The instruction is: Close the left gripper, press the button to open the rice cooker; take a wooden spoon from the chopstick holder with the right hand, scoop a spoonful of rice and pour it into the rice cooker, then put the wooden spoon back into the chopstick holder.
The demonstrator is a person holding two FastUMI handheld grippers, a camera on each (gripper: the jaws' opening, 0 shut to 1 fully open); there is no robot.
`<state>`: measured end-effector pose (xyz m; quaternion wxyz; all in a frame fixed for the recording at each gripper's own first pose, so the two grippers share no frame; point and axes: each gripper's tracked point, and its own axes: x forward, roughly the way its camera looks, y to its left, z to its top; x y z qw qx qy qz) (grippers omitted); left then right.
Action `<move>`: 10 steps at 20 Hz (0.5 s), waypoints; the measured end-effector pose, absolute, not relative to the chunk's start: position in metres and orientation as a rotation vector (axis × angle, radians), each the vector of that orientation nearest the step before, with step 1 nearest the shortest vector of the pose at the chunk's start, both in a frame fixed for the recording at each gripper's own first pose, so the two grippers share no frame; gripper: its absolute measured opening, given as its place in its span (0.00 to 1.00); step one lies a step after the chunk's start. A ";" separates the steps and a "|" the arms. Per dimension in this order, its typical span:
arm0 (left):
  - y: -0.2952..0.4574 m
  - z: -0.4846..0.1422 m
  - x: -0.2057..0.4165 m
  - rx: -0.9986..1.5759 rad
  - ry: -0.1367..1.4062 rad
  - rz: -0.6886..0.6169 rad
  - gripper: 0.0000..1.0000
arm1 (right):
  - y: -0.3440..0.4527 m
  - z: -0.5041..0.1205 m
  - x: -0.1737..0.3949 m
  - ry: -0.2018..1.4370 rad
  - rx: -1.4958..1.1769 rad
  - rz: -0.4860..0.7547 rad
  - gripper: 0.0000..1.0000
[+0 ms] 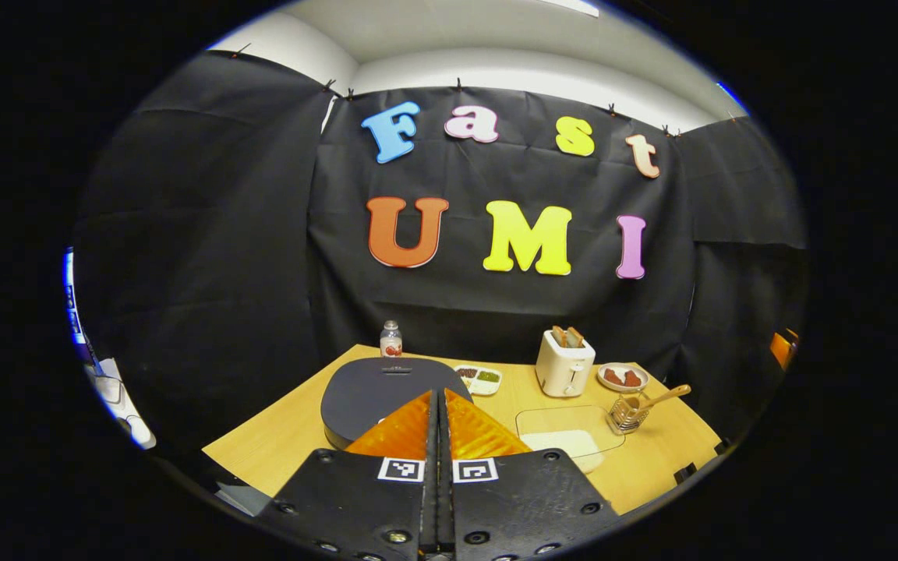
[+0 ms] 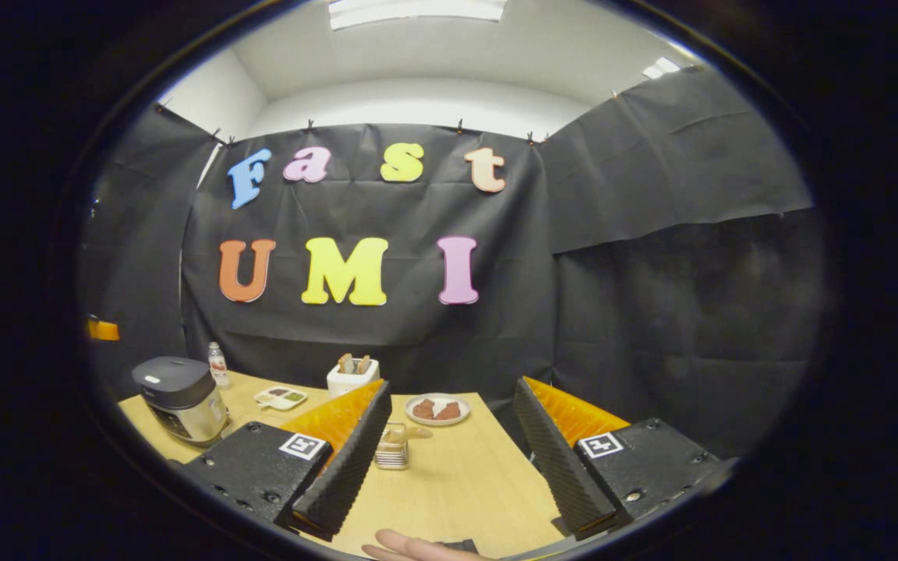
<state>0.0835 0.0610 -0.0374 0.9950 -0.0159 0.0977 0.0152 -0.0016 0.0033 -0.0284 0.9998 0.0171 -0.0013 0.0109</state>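
Observation:
The rice cooker [image 1: 387, 393] has a dark closed lid and sits on the wooden table just beyond my left gripper [image 1: 438, 397], whose fingers are shut together with nothing between them, tips over the lid's near edge. In the right gripper view the rice cooker [image 2: 180, 397] stands at the far left. A wire chopstick holder [image 1: 627, 414] holds a wooden spoon [image 1: 663, 397] leaning right. A clear container of white rice [image 1: 570, 436] lies beside it. My right gripper [image 2: 449, 432] is open above the table, with the chopstick holder [image 2: 393, 448] just behind its left finger.
A white toaster [image 1: 564, 362] with toast, a plate of brown food [image 1: 622, 378], a divided dish [image 1: 480, 379] and a small bottle [image 1: 390, 340] stand along the back of the table [image 1: 277, 436]. A fingertip [image 2: 410, 545] shows at the table's near edge.

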 end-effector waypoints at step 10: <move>0.095 -0.106 0.137 -0.055 0.452 0.091 0.00 | 0.005 -0.045 0.002 0.014 0.037 0.018 1.00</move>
